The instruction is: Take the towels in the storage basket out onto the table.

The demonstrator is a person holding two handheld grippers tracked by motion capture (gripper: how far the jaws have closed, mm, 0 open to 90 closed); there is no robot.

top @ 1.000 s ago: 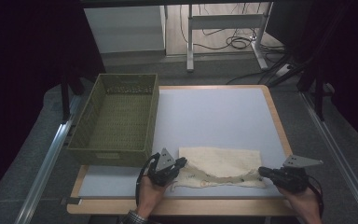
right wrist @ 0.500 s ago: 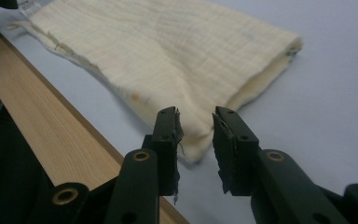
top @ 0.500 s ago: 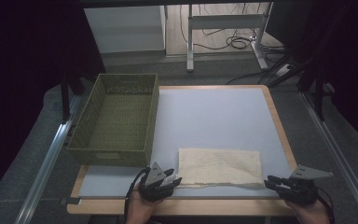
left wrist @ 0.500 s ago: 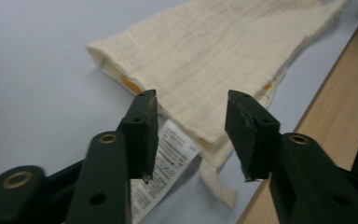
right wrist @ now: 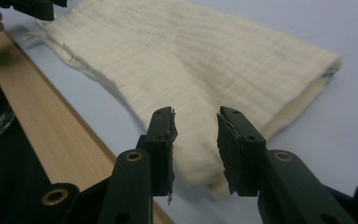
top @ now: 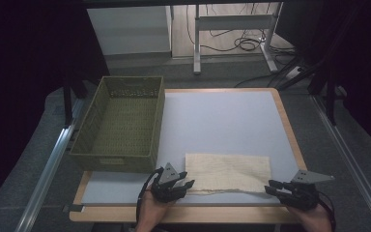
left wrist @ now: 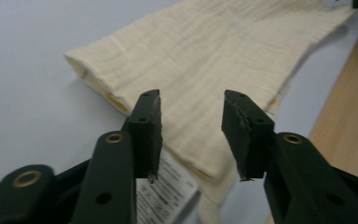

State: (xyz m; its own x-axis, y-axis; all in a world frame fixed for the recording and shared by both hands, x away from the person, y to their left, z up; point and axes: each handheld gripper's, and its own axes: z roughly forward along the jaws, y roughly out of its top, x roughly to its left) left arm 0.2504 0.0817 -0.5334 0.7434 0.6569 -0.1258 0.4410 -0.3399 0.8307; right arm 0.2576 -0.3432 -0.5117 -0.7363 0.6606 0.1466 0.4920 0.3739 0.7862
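A cream ribbed cloth (top: 228,171) lies folded flat near the front of the pale blue table (top: 222,121). My left gripper (top: 187,184) sits at the cloth's near left corner, and my right gripper (top: 270,186) at its near right corner. In the left gripper view the gripper (left wrist: 191,105) stands open just above the cloth (left wrist: 223,60), whose white label (left wrist: 168,196) pokes out beneath. In the right gripper view the gripper (right wrist: 196,119) is open as well, over the folded corner of the cloth (right wrist: 191,56). Neither pinches the fabric.
An olive woven basket (top: 121,123) stands at the table's left side, with nothing visible inside. The wooden table edge (top: 198,212) runs just behind both grippers. Bare table surface stretches beyond the cloth; desk legs and cables lie on the floor farther back.
Both grippers have let go of the cloth's near corners and drawn back toward the front edge. The cloth, rumpled a second ago, now lies flat.
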